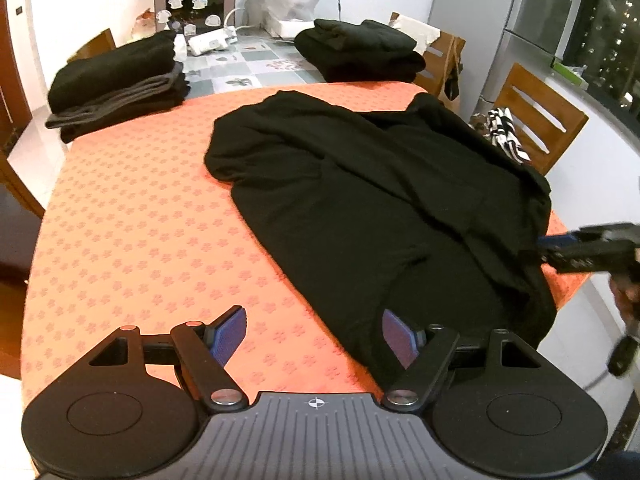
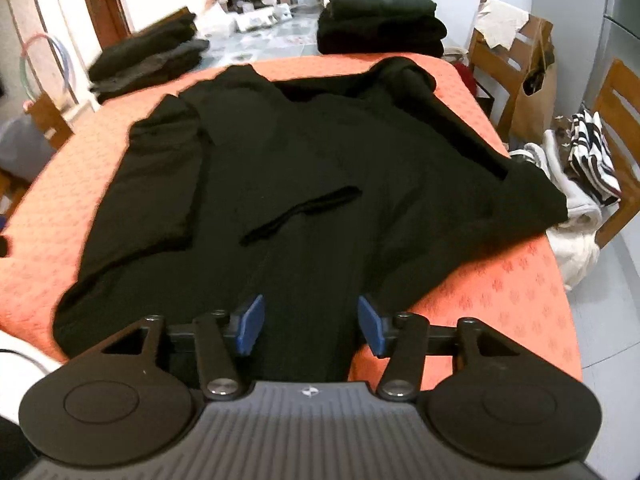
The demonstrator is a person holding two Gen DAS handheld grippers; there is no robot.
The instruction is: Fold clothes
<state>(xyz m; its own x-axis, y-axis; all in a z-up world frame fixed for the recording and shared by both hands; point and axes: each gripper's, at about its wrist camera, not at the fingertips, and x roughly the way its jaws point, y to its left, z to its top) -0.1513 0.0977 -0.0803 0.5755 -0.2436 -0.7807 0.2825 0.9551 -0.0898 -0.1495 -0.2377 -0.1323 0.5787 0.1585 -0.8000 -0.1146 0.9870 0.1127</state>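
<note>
While both grippers hang over it, black garment lies spread on orange tablecloth.
Left gripper jaws wide apart, empty; right gripper jaws apart above the hem, nothing pinched.

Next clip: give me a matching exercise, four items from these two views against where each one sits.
Things:
1. black garment
2. striped cloth
3. left pile of folded dark clothes
4. right pile of folded dark clothes

Places:
A. on a wooden chair beside the table
B. far end of the table, left side
C. spread out on the orange tablecloth
D. far end of the table, right side

Pairs: 1-C, 2-A, 3-B, 4-D
</note>
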